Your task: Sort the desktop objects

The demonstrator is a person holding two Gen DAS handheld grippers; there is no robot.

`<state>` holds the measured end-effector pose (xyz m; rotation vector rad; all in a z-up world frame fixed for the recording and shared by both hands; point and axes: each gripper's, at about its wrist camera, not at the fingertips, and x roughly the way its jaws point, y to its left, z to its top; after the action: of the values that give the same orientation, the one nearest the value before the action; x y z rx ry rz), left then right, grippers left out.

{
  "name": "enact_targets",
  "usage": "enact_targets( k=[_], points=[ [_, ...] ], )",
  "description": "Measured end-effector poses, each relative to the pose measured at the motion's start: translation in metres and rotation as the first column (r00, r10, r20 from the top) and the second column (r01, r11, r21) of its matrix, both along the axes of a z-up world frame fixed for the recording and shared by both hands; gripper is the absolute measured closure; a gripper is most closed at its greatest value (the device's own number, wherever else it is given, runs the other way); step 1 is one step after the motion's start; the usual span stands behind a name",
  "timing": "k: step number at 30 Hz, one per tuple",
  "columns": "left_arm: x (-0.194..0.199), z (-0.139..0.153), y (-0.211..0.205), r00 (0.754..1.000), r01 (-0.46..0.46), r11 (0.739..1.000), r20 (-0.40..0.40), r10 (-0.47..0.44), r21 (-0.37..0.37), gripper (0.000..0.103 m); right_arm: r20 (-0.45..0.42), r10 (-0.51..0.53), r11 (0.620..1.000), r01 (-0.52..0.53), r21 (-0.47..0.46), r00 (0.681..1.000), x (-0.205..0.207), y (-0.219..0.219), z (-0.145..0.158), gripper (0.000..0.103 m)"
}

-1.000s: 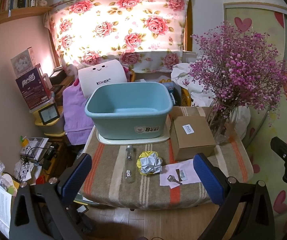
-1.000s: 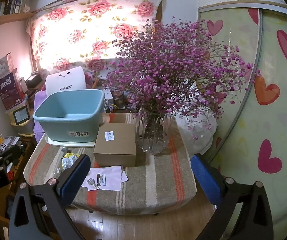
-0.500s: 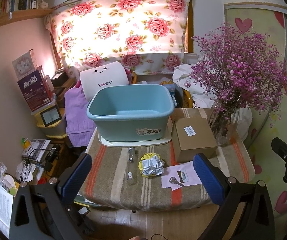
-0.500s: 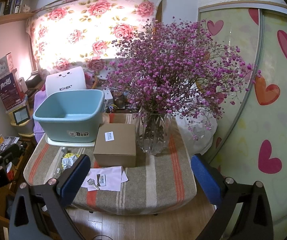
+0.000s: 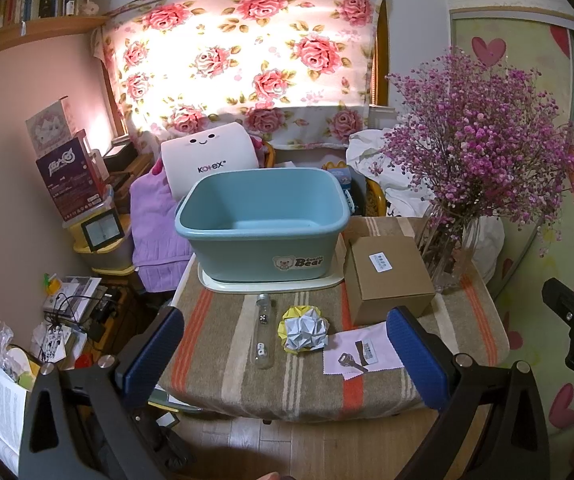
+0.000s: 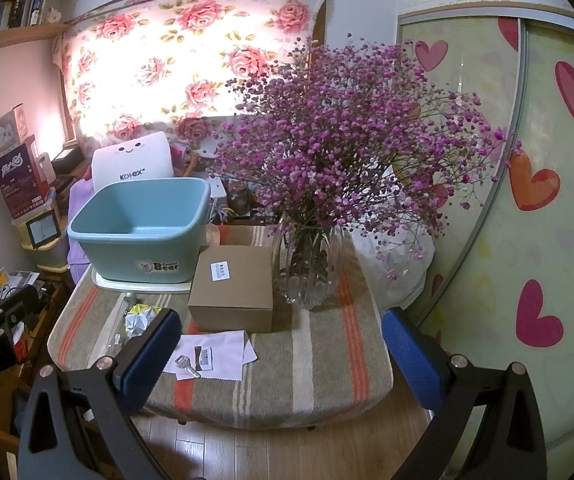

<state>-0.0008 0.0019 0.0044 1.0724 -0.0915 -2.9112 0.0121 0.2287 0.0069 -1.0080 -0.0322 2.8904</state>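
While both jaws gape, two dice sit inside the tube [image 5: 263, 332].

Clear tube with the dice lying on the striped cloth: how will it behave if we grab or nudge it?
The clear cylindrical tube with a metal cap lies on its side on the striped cloth, so a sideways nudge will probably roll it. It looks smooth, possibly slippery between pads. The dice inside seem loose and will likely slide when it is tilted.

A home bedroom: rose curtain [image 5: 247, 60], bookshelf [image 5: 27, 12], heart-patterned wardrobe door [image 6: 527, 200].
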Motion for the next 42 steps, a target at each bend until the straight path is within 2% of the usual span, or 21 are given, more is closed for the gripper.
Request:
enact_targets(
  k=[42],
  points=[
    [0.0049,0.0005,-0.0069,1.0,-0.005,1.0,-0.019,0.005,0.01,0.0,-0.002,0.019,1.0,-0.019,0.0,1.0,0.0039,-0.0056,-0.0006,0.0]
  ],
)
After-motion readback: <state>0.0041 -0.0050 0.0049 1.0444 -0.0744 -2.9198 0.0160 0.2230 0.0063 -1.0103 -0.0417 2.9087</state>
